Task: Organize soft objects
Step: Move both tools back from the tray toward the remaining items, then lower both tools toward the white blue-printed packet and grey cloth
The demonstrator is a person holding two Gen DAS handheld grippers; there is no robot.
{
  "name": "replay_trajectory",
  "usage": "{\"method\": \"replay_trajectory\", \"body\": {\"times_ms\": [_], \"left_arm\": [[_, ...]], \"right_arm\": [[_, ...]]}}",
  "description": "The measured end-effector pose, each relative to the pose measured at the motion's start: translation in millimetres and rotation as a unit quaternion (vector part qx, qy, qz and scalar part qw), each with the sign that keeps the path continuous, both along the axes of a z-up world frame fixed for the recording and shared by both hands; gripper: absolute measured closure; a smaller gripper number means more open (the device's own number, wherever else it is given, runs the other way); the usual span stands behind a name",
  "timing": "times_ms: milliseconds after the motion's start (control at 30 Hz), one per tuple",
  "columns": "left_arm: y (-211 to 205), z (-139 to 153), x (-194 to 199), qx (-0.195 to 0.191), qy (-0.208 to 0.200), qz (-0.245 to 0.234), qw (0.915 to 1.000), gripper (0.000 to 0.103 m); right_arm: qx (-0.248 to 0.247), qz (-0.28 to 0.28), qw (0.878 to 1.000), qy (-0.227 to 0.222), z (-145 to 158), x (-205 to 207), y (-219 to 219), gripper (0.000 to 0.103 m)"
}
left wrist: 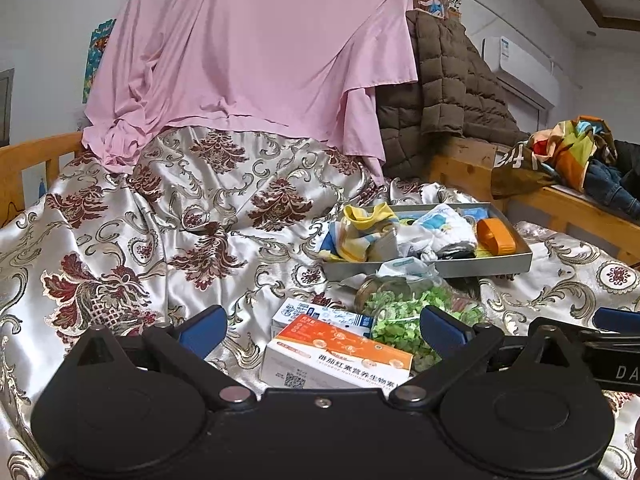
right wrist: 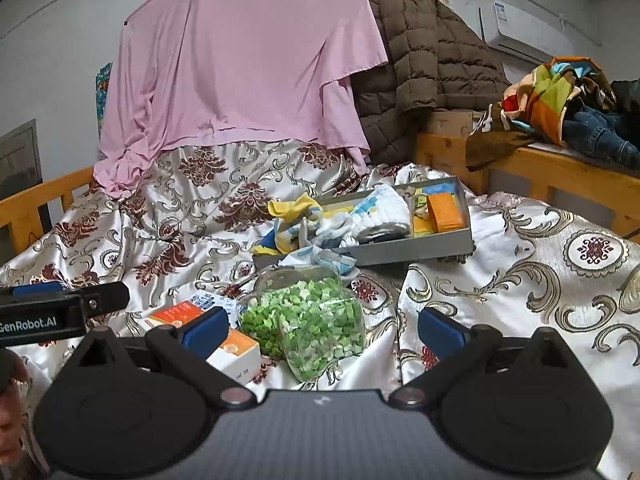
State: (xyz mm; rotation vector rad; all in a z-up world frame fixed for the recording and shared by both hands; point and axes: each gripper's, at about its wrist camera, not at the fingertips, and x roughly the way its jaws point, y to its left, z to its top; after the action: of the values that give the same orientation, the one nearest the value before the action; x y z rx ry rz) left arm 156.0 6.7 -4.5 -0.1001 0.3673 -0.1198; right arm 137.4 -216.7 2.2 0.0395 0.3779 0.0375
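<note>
Socks (right wrist: 384,210) spill over the gray tray's (right wrist: 416,250) rim (contents half buried) on the patterned bedspread (left wrist: 160,220); left gripper (left wrist: 323,330) and right gripper (right wrist: 323,330) gape empty.

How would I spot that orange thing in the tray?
Find the grey tray lying on the patterned bedspread. At its right end, beside the white folded cloth, sits the orange band: the only solid orange, stiff-looking piece there.

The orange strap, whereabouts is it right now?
The orange strap lies at the right end of the grey tray on the bed, beside the folded white cloth.
</note>
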Motion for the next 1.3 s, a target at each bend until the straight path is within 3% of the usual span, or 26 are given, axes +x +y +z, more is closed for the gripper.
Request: {"method": "replay_trajectory", "body": {"times_ms": [667,1300], "left_arm": [[11.7,-28.6,12.7,0.033,0.044,0.036,0.9978,0.001],[24.2,-38.5,27.1,0.01,0.071,0.073,0.9947,0.001]], "right_arm": [[0.0,0.023,0.999,0.037,-31.4,16.0,5.5,0.0],[-0.026,0.055,0.998,0.022,-39.1,17.1,23.3,0.0]]}}
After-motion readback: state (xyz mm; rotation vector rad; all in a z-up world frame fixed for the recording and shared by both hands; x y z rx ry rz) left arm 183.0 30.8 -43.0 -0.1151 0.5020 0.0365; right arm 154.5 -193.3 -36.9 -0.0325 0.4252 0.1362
